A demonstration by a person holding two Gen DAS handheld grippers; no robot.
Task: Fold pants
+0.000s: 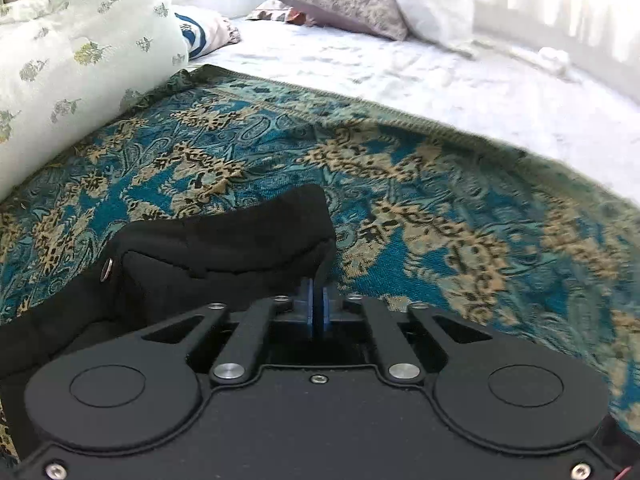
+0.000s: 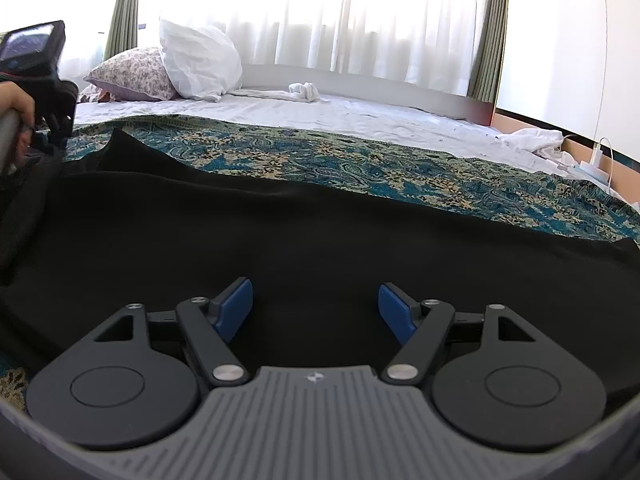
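Black pants [image 2: 304, 232] on the patterned blanket [image 1: 420, 184] look soft, floppy; my left tongs [image 1: 319, 304] pinch the waistband corner, right tongs [image 2: 315, 304] spread over mid-fabric—I'd grab the hem edge.

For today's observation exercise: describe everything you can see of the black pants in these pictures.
The black pants are of plain, matte, soft-looking cloth, spread across a teal and gold patterned blanket on the bed. One edge with a small round metal button is lifted and pinched between the blue pads of the shut left gripper. The open right gripper hovers over the flat middle part.
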